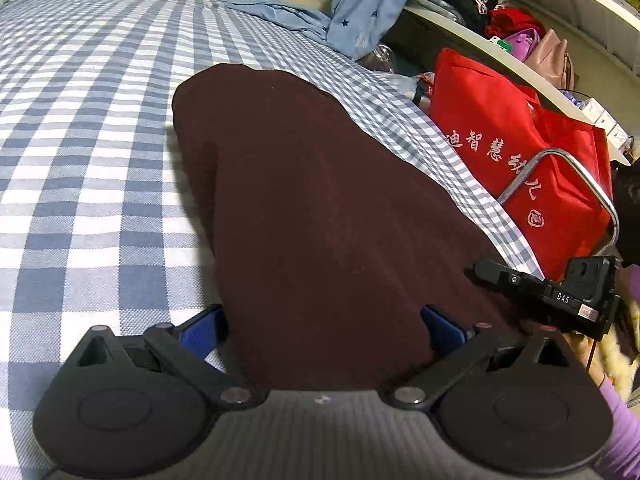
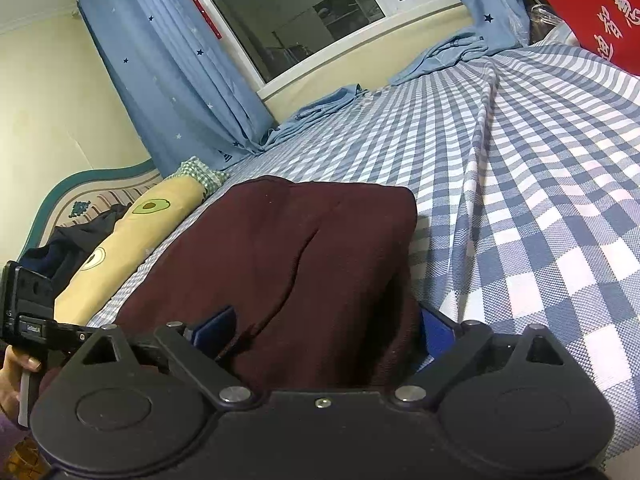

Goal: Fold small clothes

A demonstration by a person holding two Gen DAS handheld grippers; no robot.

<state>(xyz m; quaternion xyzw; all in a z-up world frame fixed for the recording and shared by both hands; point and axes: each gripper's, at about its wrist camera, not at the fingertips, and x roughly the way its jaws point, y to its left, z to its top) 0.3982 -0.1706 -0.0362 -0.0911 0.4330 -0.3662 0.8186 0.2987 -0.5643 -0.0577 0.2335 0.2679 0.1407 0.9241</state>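
Our left tool (image 1: 324,328) and right tool (image 2: 324,332) stand wide around the dark red cloth (image 1: 320,200); we probably aren't pinching it, so it may slip.

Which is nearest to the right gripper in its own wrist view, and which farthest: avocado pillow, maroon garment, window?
1. Maroon garment: between the fingers of the right gripper, at centre.
2. Avocado pillow: on the bed, to the left.
3. Window: on the far wall, at top.
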